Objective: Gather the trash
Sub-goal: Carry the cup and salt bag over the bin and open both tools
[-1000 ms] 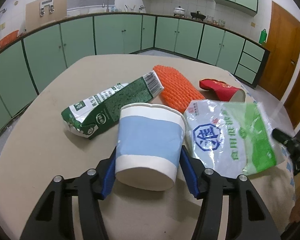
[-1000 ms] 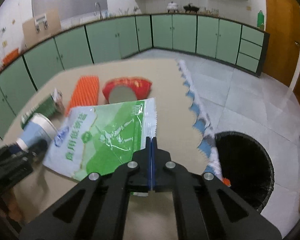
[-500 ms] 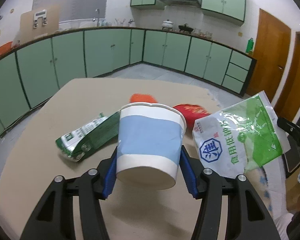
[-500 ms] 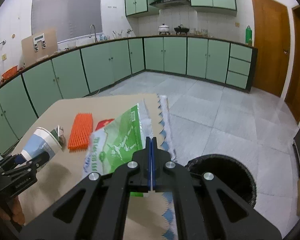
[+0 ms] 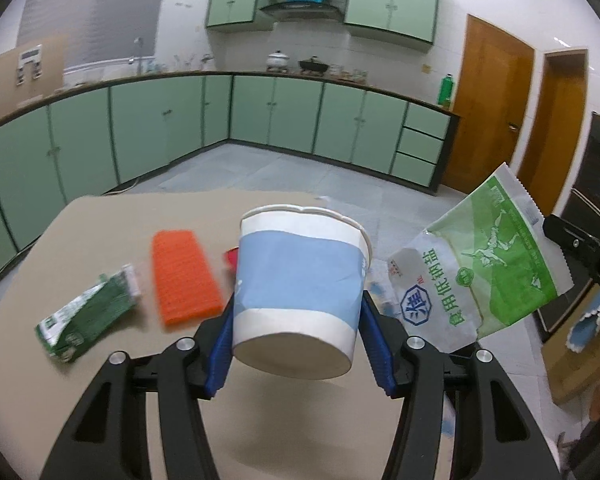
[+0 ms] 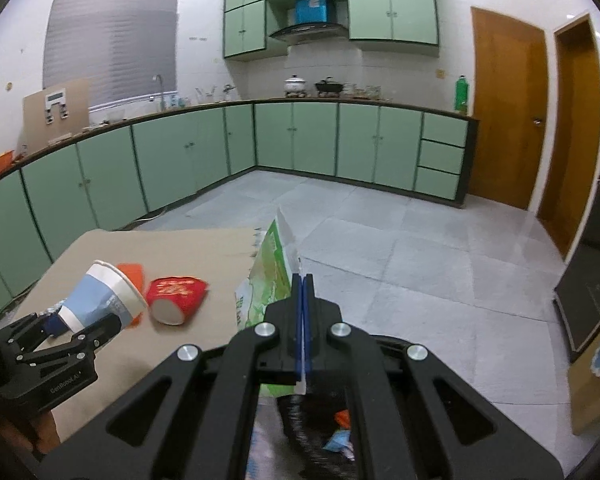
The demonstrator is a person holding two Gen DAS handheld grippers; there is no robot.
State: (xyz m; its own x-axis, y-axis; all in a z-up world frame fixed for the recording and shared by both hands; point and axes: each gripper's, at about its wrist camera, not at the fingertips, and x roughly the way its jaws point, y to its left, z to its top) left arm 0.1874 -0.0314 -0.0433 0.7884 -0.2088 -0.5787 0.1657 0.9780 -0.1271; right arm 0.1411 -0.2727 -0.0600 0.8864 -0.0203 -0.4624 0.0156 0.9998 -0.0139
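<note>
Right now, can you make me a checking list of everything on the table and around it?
Surface: tan table, bare in parts.
Job's things: paper cup and green salt bag lifted; black trash bin below right tool.
Clutter: orange scrubber, green carton, red cup on its side.
Grippers: left tool shut on cup; right tool shut on bag.
Cables: nothing seen.
Surroundings: green kitchen cabinets, wooden doors.

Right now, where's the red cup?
In the right wrist view the red cup lies on its side on the table, just right of the blue cup held in the left claw.
</note>
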